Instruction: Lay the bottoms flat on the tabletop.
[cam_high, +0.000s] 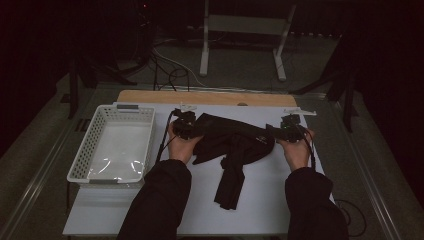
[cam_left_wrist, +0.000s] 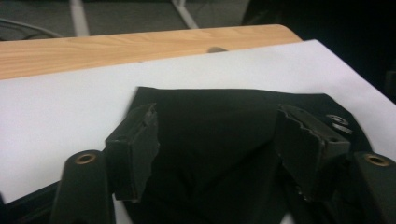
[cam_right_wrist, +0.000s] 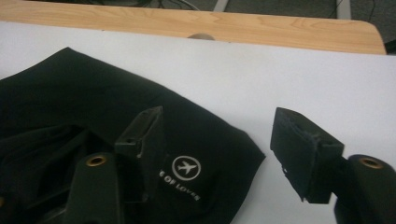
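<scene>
One white sheet-covered table (cam_high: 280, 210) with a bare pale wood strip along its far edge carries everything. On its left part stands a white perforated plastic basket (cam_high: 84, 150), well apart from the work.

Crumpled black fabric garment (cam_high: 235, 145) lies at mid-table, between the two hands. Its main mass runs left to right across the table, long axis roughly level with the far edge; a narrower folded tail hangs off it toward the person. A small white round aeroplane logo (cam_right_wrist: 186, 167) with lettering under it sits near the garment's right-hand end.

Left gripper (cam_left_wrist: 217, 140), at the garment's left end: jaws stand wide apart, no earlier look to compare. Black cloth lies flat under and between them, spreading beyond both; pads not pressing it, nothing held.

Right gripper (cam_right_wrist: 215, 144), at the garment's right end: jaws likewise well spread. One jaw stands over the cloth just beside the logo, the other over bare white sheet; the garment's edge runs between them. Nothing gripped.
</scene>
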